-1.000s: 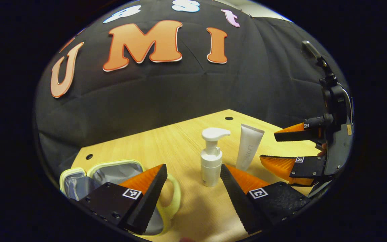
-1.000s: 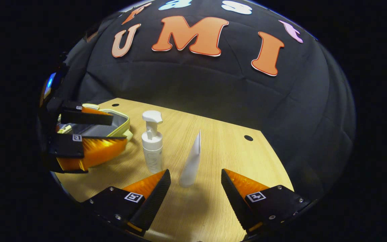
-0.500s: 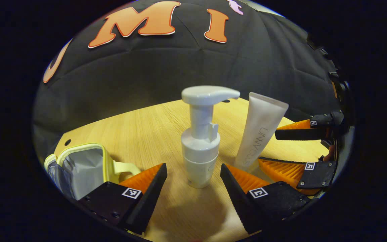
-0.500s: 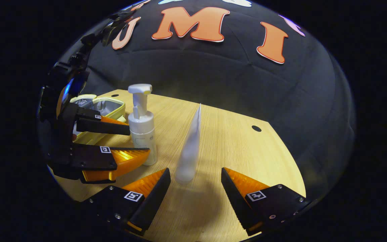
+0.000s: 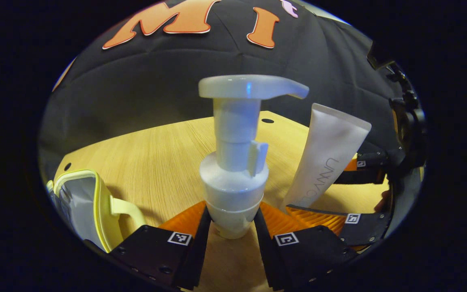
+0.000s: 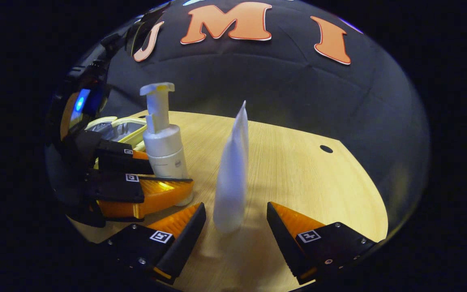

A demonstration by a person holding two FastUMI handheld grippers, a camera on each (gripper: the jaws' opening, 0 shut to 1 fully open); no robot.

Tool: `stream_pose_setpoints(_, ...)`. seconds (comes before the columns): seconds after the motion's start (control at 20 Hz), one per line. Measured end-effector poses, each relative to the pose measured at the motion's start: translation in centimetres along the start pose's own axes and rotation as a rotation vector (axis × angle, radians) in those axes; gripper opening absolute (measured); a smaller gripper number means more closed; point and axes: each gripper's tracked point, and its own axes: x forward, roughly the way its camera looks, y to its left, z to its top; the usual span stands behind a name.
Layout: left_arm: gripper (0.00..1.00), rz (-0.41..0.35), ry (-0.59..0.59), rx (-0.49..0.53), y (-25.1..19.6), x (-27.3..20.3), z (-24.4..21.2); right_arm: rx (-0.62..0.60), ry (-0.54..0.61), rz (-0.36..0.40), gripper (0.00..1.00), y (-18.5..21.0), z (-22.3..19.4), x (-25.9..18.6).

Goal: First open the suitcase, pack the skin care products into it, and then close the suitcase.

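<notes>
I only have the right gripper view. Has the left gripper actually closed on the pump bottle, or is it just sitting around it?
Observer: In the left gripper view, the left gripper has both jaws pressed against the lower body of the pump bottle.
Operator: Which way is the pump facing?
Observer: Its spout points toward the tube.
Operator: And the suitcase?
Observer: The suitcase lies with its handle sticking out toward the bottle.
</notes>
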Motion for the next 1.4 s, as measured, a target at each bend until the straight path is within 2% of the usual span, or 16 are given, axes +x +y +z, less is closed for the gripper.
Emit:
stream_pose_setpoints(0.15,0.59,0.015,-0.013,-0.030,0.9,-1.3,1.5,0.059,0.016,0.031,0.93,0.4,-0.2,0.8)
stream_pose_setpoints(0.25,0.60,0.024,-0.029,-0.048,1.3,-2.5,2.7,0.104,0.011,0.044,0.84,0.9,0.4,1.4)
stream_pose_setpoints(0.4,0.59,0.049,-0.046,-0.051,2.3,-4.3,4.2,0.132,0.050,0.049,0.57,0.8,-0.6,1.9)
stream_pose_setpoints(0.45,0.59,0.056,-0.052,-0.053,2.6,-5.0,4.6,0.153,0.053,0.049,0.58,0.8,-0.5,1.7)
stream_pose_setpoints(0.5,0.59,0.066,-0.060,-0.057,2.9,-5.7,5.1,0.171,0.062,0.058,0.53,1.1,-0.4,1.9)
stream_pose_setpoints(0.65,0.59,0.099,-0.072,-0.061,4.0,-7.9,6.1,0.187,0.071,0.073,0.50,1.5,0.2,0.9)
stream_pose_setpoints(0.9,0.61,0.188,-0.092,-0.088,6.5,-12.3,7.6,0.180,0.038,0.143,0.49,3.0,4.5,-1.5)
stream_pose_setpoints(1.2,0.60,0.344,-0.118,-0.145,11.0,-18.5,7.5,0.115,-0.036,0.253,0.49,5.5,10.2,-4.5)
stream_pose_setpoints(1.4,0.59,0.449,-0.126,-0.208,13.6,-22.0,6.7,0.058,-0.073,0.337,0.49,7.9,12.2,-6.1)
